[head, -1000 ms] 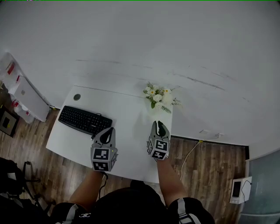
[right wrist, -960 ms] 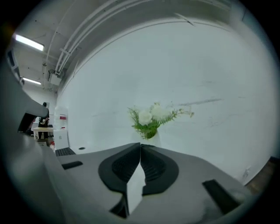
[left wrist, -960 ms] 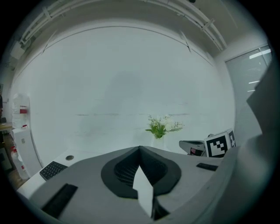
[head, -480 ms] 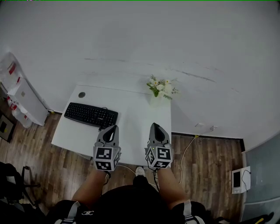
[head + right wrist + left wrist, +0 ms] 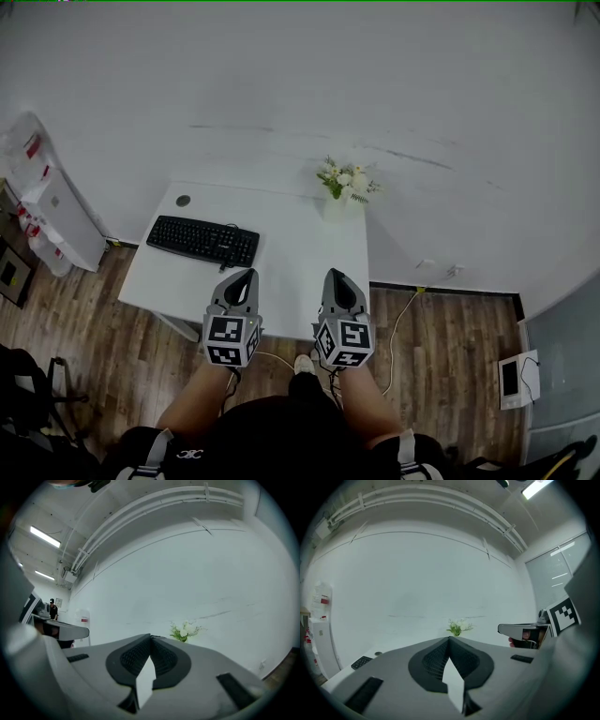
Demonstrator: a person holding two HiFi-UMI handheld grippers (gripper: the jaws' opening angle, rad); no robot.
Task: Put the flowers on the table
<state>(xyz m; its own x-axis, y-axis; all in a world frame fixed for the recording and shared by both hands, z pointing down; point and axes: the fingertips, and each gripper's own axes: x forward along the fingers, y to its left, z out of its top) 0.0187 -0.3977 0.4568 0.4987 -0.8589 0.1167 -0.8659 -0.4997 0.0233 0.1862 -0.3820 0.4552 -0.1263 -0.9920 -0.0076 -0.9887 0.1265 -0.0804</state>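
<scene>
A bunch of white flowers with green leaves stands in a pale vase at the far right corner of the white table, against the wall. It also shows small and far off as the flowers in the left gripper view and the flowers in the right gripper view. My left gripper and right gripper hover side by side at the table's near edge, well short of the vase. Both are shut with nothing between their jaws.
A black keyboard lies on the table's left half, with a round grommet behind it. A white cabinet stands at the left wall. A cable runs over the wooden floor at the right, near a white box.
Both grippers have drawn back from over the table to its near edge, and the view has pulled away from the table. The flowers have stayed at the corner.
</scene>
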